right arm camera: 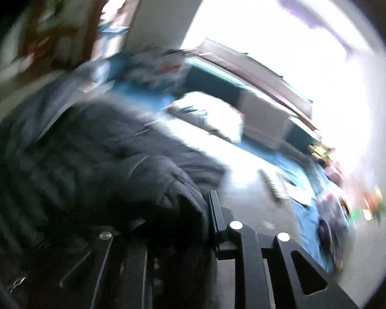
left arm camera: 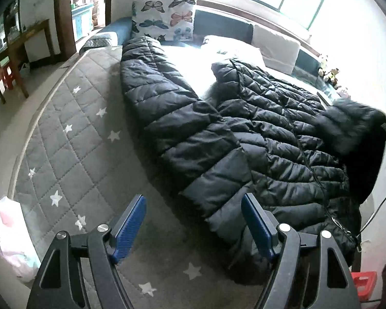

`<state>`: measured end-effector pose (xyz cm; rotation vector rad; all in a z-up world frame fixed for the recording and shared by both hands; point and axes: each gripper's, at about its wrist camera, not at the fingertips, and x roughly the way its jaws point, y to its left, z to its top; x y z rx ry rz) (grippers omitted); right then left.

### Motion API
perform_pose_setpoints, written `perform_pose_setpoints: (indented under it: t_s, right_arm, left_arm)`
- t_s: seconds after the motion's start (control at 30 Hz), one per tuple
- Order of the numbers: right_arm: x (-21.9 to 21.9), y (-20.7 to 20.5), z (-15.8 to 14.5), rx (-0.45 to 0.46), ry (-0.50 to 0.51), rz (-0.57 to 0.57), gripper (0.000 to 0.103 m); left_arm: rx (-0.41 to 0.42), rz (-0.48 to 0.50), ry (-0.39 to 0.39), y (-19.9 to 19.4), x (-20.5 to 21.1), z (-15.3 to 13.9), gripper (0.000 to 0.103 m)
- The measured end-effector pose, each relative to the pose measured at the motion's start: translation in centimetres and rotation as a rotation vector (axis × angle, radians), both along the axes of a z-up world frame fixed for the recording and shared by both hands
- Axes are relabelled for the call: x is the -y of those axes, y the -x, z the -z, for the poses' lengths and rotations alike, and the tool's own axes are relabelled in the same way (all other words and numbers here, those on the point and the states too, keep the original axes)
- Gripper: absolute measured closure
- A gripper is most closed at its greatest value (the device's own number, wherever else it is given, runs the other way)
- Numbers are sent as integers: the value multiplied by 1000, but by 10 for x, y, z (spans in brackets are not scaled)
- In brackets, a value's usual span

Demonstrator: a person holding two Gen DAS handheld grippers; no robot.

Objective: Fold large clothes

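The left gripper (left arm camera: 193, 221) hangs over the bed (left arm camera: 72, 134), jaws spread wide and empty. The right gripper (right arm camera: 193, 221) has its jaws pinching the black puffer jacket (left arm camera: 244, 134).

Black quilted jacket (left arm camera: 244, 139), grey star-print mattress (left arm camera: 72, 139), butterfly-print pillow (left arm camera: 164, 18), blue gripper pads (left arm camera: 130, 228)

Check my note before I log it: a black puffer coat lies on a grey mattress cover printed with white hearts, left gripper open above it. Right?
Not hearts: the left wrist view shows white stars on the grey mattress cover. The black puffer coat and open left gripper are as stated.
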<state>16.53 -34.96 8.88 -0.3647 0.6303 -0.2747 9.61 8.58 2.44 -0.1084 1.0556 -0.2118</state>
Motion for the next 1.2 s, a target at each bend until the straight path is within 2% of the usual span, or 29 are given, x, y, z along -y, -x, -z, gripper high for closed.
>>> perform_pose_setpoints:
  t_s: [0.1,0.2,0.3,0.4,0.53,0.6,0.63,0.73,0.83,0.93,1.0,1.07,1.13,1.2]
  right_arm:
    - [73,21,-28,79,-73,185,81]
    - [149,46,-30,109,-243,344,81]
    - [214,72,-1,111,-432,472,79]
    - [263,92,44,83,-627,576,75]
    - [291,108,84,37,-768,623,74]
    - [306,120,95,44,-902,682,73]
    - [306,124,94,42,-914,708,73]
    - [291,132,78,53,-830,663,73]
    - [261,129,56,30,-782,490,73]
    - [224,112,50,-47,-744,319,69]
    - [201,91,58,-105,-747,226,66]
    - [190,70,73,-151,-796,170,66]
    - [185,42,93,-226,-846,137,66]
    - [182,21,101,-261,-831,132,66]
  left_arm:
    - [9,12,-24,-7,11,-4,22]
    - [16,17,-34,-12,20,-8,22]
    - [18,31,-44,-18,33,-12,22]
    - [30,59,-71,-24,49,-16,22]
    - [59,99,-136,-29,74,-24,22]
    - [63,123,-145,-30,83,-27,22]
    - [64,133,-149,-30,87,-28,22]
    - [68,150,-171,-29,95,-30,22]
    - [53,149,-183,-33,100,-27,22]
    - [31,146,-170,-38,105,-23,22]
    - [20,153,-151,-41,109,-22,22]
    - [14,166,-143,-42,115,-22,22]
    - [17,173,-158,-44,121,-23,22]
    - [23,174,-176,-47,125,-24,22]
